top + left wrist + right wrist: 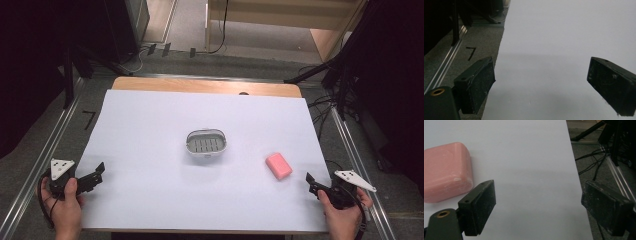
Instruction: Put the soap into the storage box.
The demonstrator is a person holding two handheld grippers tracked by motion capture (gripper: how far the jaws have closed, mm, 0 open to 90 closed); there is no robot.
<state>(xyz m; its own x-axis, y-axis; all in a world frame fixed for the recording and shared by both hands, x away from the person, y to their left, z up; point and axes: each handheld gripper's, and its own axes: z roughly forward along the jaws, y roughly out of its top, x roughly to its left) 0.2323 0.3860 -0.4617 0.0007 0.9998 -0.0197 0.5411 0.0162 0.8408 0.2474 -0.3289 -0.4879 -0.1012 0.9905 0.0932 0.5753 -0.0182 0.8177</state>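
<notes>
Right, we see the pink rounded bar of soap (278, 166) lying flat on the white table sheet (150, 140), right of centre; the grey oval slotted soap dish (206, 143) sits mid-table, well apart from it; our right gripper (312, 183) rests near the soap at the right edge, jaws spread wide on nothing; our left gripper (98, 173) sits at the left edge, jaws likewise parted and empty.
</notes>
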